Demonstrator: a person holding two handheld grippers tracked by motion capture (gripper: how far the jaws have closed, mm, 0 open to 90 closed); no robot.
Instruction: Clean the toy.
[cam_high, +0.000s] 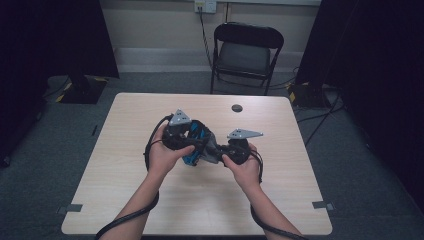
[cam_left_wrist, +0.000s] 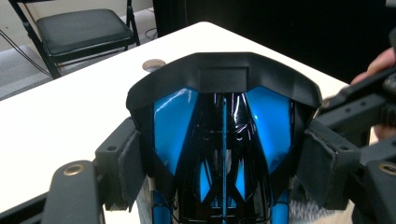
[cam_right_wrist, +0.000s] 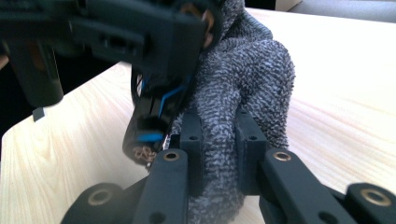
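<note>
Two grippers meet at the middle of the high view, above the table (cam_high: 210, 200). The left gripper (cam_left_wrist: 223, 163) has its jaws wide, clamped on the sides of a blue-and-black shoe (cam_left_wrist: 224, 140). The right gripper (cam_right_wrist: 219, 154) is pinched together on a grey sock (cam_right_wrist: 243, 93) just beside the shoe.

Both grippers meet mid-table: left gripper (cam_high: 196, 145) holds the blue-and-black shoe (cam_high: 198, 141), right gripper (cam_high: 223, 151) touching it
</note>
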